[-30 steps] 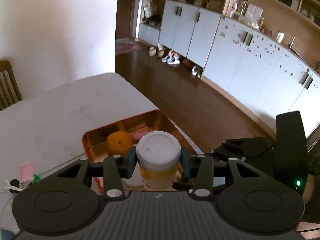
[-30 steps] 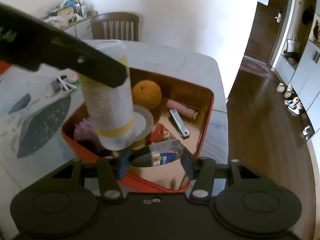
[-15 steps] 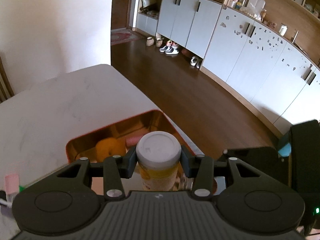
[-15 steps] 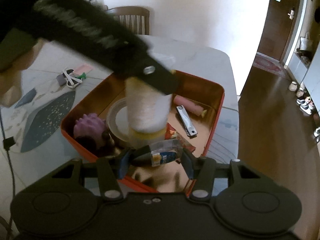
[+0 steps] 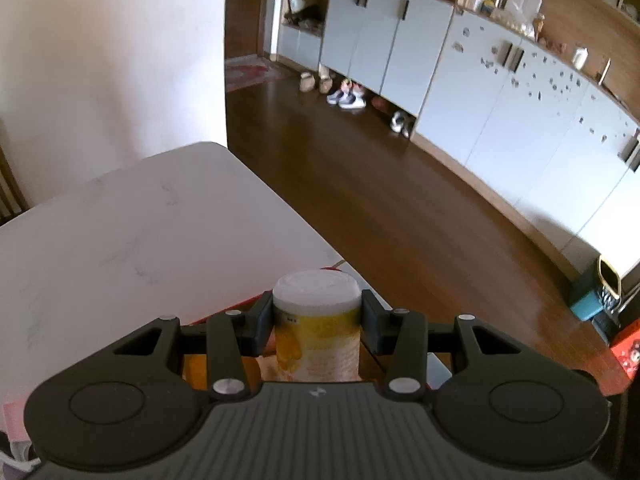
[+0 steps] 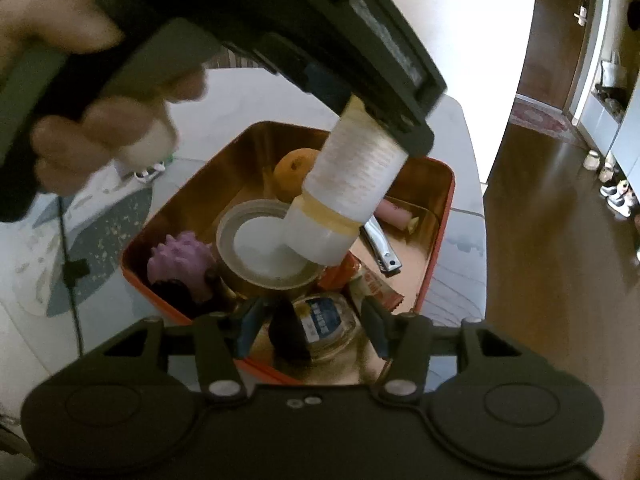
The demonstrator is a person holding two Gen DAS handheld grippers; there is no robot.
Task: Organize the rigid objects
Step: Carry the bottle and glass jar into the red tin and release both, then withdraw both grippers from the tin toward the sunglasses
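The left tongs [image 5: 317,326] are pinching a smooth, white-capped plastic bottle [image 5: 316,328], tilted over the orange metal tin [image 6: 436,240]. The right tongs [image 6: 310,330] are straddling a small glass jar [image 6: 326,326] inside it; whether their pads press it cannot be told. Judged risk: the slick cylinder is slipping, striking the tape roll [image 6: 262,250] below.

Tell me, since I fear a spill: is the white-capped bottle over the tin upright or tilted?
Tilted. In the right wrist view the bottle leans, its bottom end low over the red tin, clamped by the left gripper.
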